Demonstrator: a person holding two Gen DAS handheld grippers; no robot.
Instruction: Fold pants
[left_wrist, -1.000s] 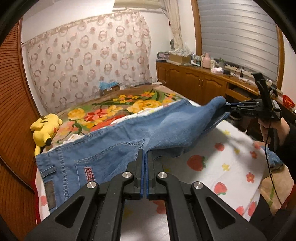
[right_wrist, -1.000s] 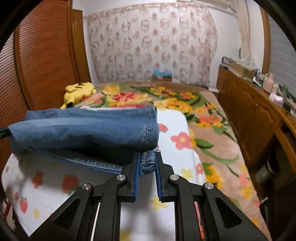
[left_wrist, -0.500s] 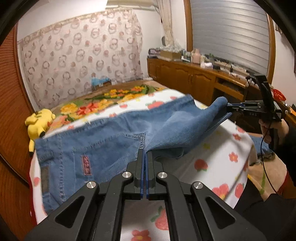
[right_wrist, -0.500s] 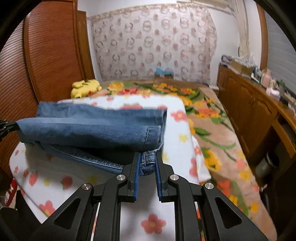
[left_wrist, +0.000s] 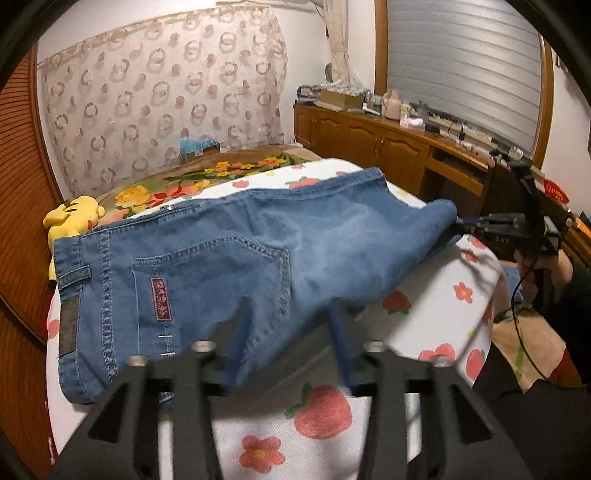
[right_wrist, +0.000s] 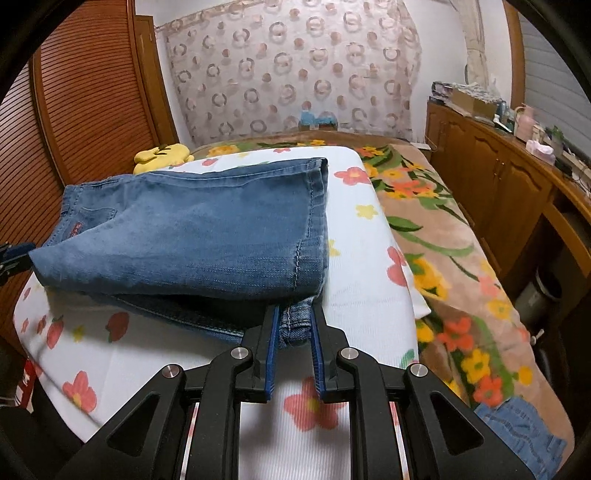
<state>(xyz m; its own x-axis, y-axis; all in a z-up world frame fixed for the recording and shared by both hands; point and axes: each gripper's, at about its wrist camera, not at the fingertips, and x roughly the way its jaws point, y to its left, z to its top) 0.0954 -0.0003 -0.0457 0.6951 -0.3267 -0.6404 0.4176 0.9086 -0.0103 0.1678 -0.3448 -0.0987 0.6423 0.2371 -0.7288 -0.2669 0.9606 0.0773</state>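
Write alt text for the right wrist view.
The right gripper is clamped on a denim edge of folded blue jeans that lie on a white flowered sheet on a bed. A yellow plush toy sits beyond the jeans, and wooden cabinets line the right wall.

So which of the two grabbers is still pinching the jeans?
The right gripper: its blue fingers squeeze a bunch of the jeans. The left gripper has just been opening, and its fingers stand apart.
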